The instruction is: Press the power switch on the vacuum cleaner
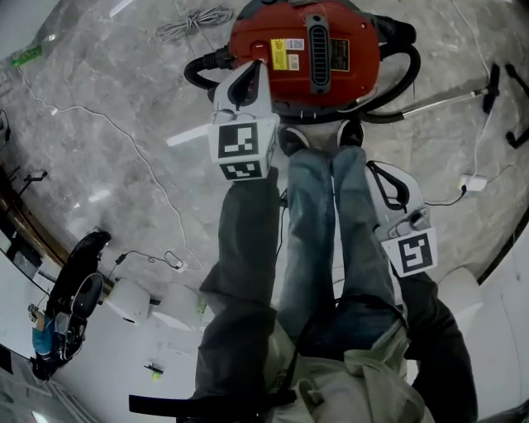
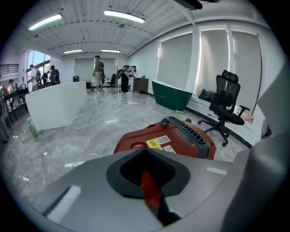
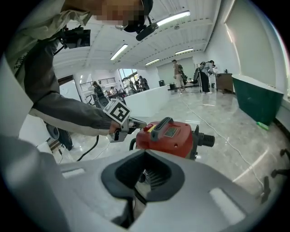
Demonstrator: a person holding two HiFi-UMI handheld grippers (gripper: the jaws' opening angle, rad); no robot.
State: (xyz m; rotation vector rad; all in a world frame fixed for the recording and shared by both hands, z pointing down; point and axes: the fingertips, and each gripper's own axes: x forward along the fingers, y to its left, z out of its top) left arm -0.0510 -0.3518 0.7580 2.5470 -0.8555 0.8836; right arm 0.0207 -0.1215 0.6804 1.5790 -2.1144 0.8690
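The red vacuum cleaner (image 1: 306, 49) stands on the marble floor just ahead of the person's shoes. Its round red power switch (image 2: 137, 146) sits on the near top corner, beside a yellow label (image 2: 154, 143). My left gripper (image 1: 254, 70) is shut and empty, with its tip over the vacuum's left front edge, right by the switch. Whether it touches the switch I cannot tell. The right gripper view shows the left gripper (image 3: 136, 124) at the vacuum's (image 3: 172, 136) corner. My right gripper (image 1: 388, 178) hangs shut and empty by the person's right leg, back from the vacuum.
A black hose (image 1: 401, 83) loops round the vacuum's right side, and a metal wand (image 1: 446, 99) lies to the right. A coiled cord (image 1: 194, 21) lies at the back left. A black office chair (image 2: 224, 106), a green tub (image 2: 170, 95) and distant people stand beyond.
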